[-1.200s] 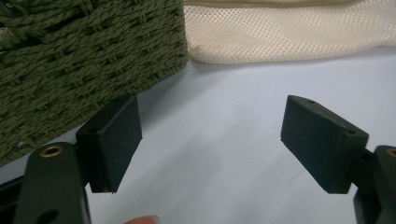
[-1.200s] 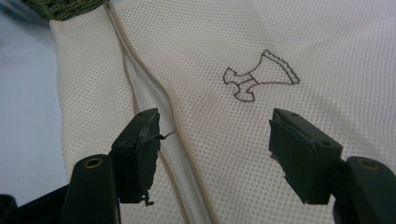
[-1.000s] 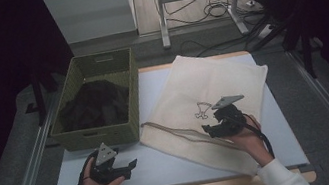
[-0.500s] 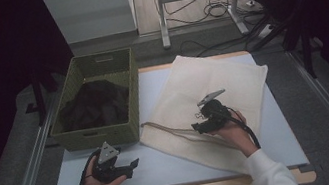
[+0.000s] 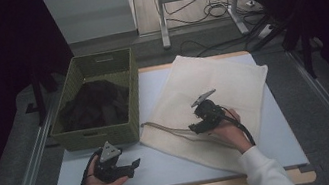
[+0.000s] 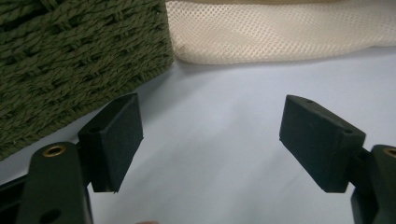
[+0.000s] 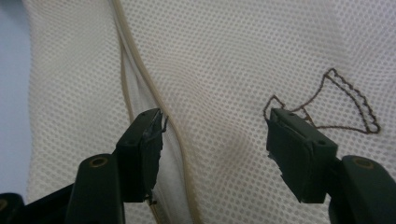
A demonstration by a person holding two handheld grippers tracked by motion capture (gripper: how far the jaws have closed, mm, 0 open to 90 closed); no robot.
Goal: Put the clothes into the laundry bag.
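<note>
A cream mesh bag (image 5: pixel 211 79) lies flat on the white table top (image 5: pixel 165 168), its drawstring cord (image 5: pixel 163 128) trailing off the near left edge. My right gripper (image 5: pixel 195 129) hovers low over that end of the bag, open. Its jaws have just been closing a little. In the right gripper view the cord (image 7: pixel 140 70) runs along the left fingertip (image 7: pixel 144 135), with mesh (image 7: pixel 224 56) under the right gripper (image 7: pixel 215 126) and nothing pinched. My left gripper (image 5: pixel 136 164) rests open on the table, empty, and the left gripper view (image 6: pixel 210 126) shows bare table between its jaws.
A green woven basket (image 5: pixel 103 133) holding dark clothes (image 5: pixel 96 104) stands at the left, its corner (image 6: pixel 70 56) close ahead of the left gripper. A brown stitched motif (image 7: pixel 345 102) marks the bag. The bag's edge (image 6: pixel 280 32) lies beyond the left jaws.
The right gripper has moved left and slightly down across the bag toward the cord end. The left gripper has stayed put.
</note>
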